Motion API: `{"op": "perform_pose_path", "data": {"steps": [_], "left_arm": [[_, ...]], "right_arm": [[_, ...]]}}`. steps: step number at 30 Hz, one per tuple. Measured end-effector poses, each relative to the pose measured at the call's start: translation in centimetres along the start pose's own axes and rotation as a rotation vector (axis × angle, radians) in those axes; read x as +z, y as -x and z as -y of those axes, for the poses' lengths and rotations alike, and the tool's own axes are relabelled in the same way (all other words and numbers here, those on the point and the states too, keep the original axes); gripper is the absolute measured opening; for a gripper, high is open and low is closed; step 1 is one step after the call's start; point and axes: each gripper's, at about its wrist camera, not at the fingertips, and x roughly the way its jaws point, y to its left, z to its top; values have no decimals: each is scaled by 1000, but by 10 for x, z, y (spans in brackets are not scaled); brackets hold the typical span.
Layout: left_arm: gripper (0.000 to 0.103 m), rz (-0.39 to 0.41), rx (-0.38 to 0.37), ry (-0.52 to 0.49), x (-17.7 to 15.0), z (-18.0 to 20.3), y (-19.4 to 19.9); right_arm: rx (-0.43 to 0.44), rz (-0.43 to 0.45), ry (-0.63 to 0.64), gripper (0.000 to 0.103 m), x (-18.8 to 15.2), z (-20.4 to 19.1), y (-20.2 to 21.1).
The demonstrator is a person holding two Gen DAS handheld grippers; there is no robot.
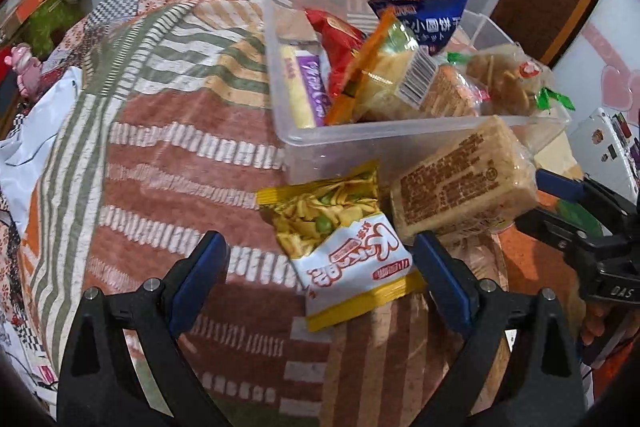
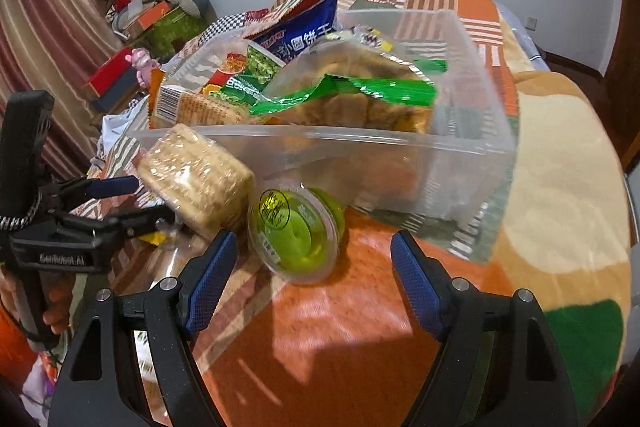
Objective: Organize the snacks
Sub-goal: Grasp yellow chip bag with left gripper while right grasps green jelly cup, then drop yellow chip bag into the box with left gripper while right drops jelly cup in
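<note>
A clear plastic bin (image 1: 400,135) (image 2: 472,155) on the patchwork bedspread holds several snack packs. In front of it lie a yellow-and-white snack bag (image 1: 344,247), a wrapped cracker block (image 1: 464,187) (image 2: 196,179) and a green jelly cup (image 2: 296,231) tipped on its side. My left gripper (image 1: 320,267) is open, its fingers on either side of the yellow bag. My right gripper (image 2: 312,267) is open, just short of the jelly cup. Each gripper shows in the other's view, the right one (image 1: 592,219) beside the cracker block, the left one (image 2: 96,203) likewise.
The bin holds a blue biscuit bag (image 1: 424,15), a red pack (image 1: 340,43) and a green-edged cracker bag (image 2: 352,95). Boxes and cushions (image 2: 160,7) are piled by the wall at left. A pink toy (image 1: 24,67) sits beside the bed.
</note>
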Motion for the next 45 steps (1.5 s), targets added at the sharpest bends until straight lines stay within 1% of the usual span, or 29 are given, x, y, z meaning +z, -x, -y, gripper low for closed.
{"op": "perform_pose_path", "data": {"steps": [4, 7, 10, 11, 12, 13, 14, 15, 18, 21, 24, 29, 36, 41, 45], "left_arm": [[95, 3, -4, -11, -4, 0, -8], [92, 19, 2, -24, -7, 0, -8], [84, 35, -1, -49, -11, 3, -6], [79, 39, -3, -55, -13, 4, -5], [72, 42, -4, -64, -17, 6, -3], [68, 46, -6, -72, -19, 7, -2], [59, 49, -8, -80, -23, 9, 1], [56, 52, 0, -85, -26, 11, 3], [51, 59, 2, -86, -28, 9, 9], [47, 60, -5, -71, -29, 5, 15], [45, 77, 4, -71, -30, 4, 23], [44, 119, 19, -82, -29, 5, 43], [44, 175, 9, -86, -28, 11, 73], [44, 213, 13, -100, -17, 20, 91], [44, 256, 6, -99, 1, 19, 99]], "right_arm": [[-12, -23, 21, 76, 1, -4, -13], [-7, -34, 27, 71, 0, -6, -19], [22, -34, 15, 58, 1, -6, -21], [29, -33, 14, 49, 1, -6, -21], [33, -32, 7, 47, 1, -6, -20], [36, -29, 2, 46, 1, -5, -19], [37, -23, 0, 45, -1, -4, -17], [37, -20, 0, 44, -1, -3, -15], [40, -12, 0, 41, -4, -1, -9], [36, -4, 7, 41, -6, 0, -2], [31, 9, 16, 40, -10, 0, 5], [15, 28, 28, 40, -13, -3, 16], [13, 83, 9, 40, -9, -2, 39], [14, 135, 13, 40, -3, -3, 57], [12, 183, 23, 40, 5, -6, 69]]}}
